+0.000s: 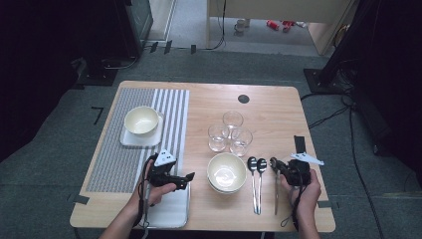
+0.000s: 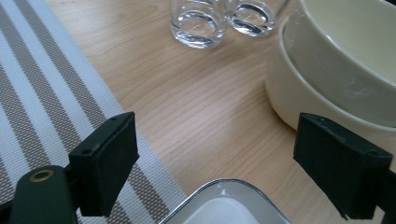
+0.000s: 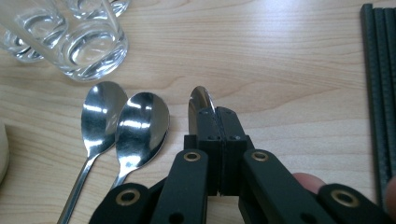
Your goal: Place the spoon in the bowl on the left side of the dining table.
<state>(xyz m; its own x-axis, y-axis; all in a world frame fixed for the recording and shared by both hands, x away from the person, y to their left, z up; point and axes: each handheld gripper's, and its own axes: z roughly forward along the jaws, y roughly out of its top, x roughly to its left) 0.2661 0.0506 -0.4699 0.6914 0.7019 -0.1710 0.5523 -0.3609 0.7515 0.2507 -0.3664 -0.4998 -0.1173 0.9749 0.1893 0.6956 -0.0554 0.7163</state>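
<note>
Third spoon point(image 3: 200, 100) clamped between the closed jaws of the right gripper point(image 3: 218, 122), bowl end jutting just past the jaw tips, turned on edge. In the high view, same spoon point(image 1: 275, 185) with long axis running from far to near, bowl end away from the person, handle trailing back under the right gripper point(image 1: 279, 167) toward the near table edge point(image 1: 239, 228).

Left of these jaws: two spoons point(image 3: 122, 127) flat on the wood, side by side and touching, bowls pointing the same way, handles parallel to the held one. Narrow strip of bare wood between them and the jaws. Beyond and left: glasses point(image 3: 88, 44), near the spoon tips. Far right of the jaws: dark chopsticks point(image 3: 379, 84), well apart, open wood between.

Left gripper point(image 1: 175, 178), jaws spread wide, holding nothing. Between its jaws: bare wood and the rim of a white tray point(image 2: 224, 198) at the bottom. Just beside its right jaw: stacked bowls point(image 2: 327, 88), not touching as far as visible. Under its left jaw: striped mat point(image 2: 42, 93). Ahead: the glasses, with free table before them.

Far left on the mat: another bowl point(image 1: 142, 120) on a square plate point(image 1: 130, 139).
</note>
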